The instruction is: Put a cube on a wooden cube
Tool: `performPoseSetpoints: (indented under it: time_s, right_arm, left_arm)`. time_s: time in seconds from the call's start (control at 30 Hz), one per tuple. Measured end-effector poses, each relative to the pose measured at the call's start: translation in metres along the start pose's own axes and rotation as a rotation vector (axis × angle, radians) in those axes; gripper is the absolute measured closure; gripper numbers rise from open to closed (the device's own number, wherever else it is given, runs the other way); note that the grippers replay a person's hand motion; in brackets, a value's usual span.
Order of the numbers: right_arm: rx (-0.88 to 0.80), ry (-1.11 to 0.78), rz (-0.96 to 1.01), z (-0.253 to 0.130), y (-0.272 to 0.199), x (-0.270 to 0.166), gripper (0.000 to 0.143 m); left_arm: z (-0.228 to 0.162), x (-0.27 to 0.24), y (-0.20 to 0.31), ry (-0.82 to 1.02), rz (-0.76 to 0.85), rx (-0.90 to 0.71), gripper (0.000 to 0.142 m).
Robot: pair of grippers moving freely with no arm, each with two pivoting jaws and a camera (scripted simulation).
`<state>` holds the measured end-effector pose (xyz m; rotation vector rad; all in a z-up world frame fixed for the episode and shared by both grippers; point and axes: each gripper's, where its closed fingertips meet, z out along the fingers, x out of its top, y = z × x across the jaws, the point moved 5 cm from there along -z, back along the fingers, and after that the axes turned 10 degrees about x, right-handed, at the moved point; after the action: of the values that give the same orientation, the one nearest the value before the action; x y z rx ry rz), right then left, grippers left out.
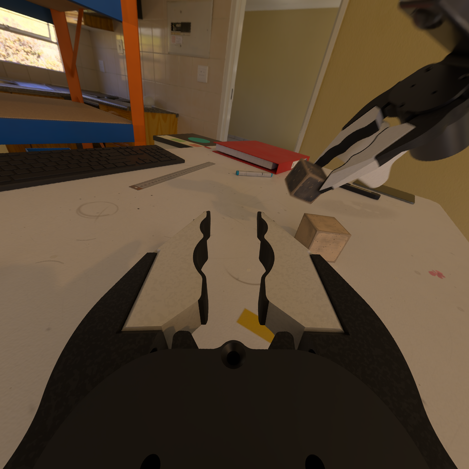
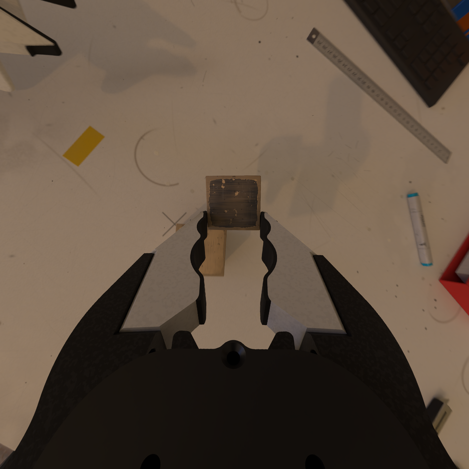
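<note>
Left wrist view: my left gripper (image 1: 233, 215) is hovering low over the white table (image 1: 76, 253), jaws apart and gripping nothing, while the wooden cube (image 1: 323, 236) is sitting just beside its right finger. Right wrist view: my right gripper (image 2: 233, 218) is looking straight down, pinching the dark cube (image 2: 233, 203) at its fingertips in the air, with the wooden cube (image 2: 214, 253) lying below, partly hidden by my left finger.
</note>
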<state>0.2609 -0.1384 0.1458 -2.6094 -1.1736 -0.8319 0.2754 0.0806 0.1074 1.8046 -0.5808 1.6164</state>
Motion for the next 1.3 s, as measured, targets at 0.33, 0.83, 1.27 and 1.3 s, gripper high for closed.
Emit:
performPoseSetpoints:
  time_s: [0.33,0.83,1.27,1.3]
  right_arm:
    - [-0.040,-0.026,0.034,-0.031,-0.015,-0.022,0.101]
    - [0.088,-0.178,0.143,-0.012,-0.019,-0.036,0.101]
    - [0.115,-0.165,0.146,-0.001,-0.022,-0.036,0.101]
    - [0.117,-0.162,0.146,0.000,-0.022,-0.037,0.095]
  left_arm:
    - [0.004,-0.003,0.003,-0.043,0.017,-0.022,0.107]
    - [0.004,-0.002,0.000,-0.040,-0.016,-0.027,0.108]
    - [0.005,-0.003,0.001,-0.058,-0.015,-0.028,0.109]
    - [0.005,-0.003,0.001,-0.058,-0.015,-0.028,0.109]
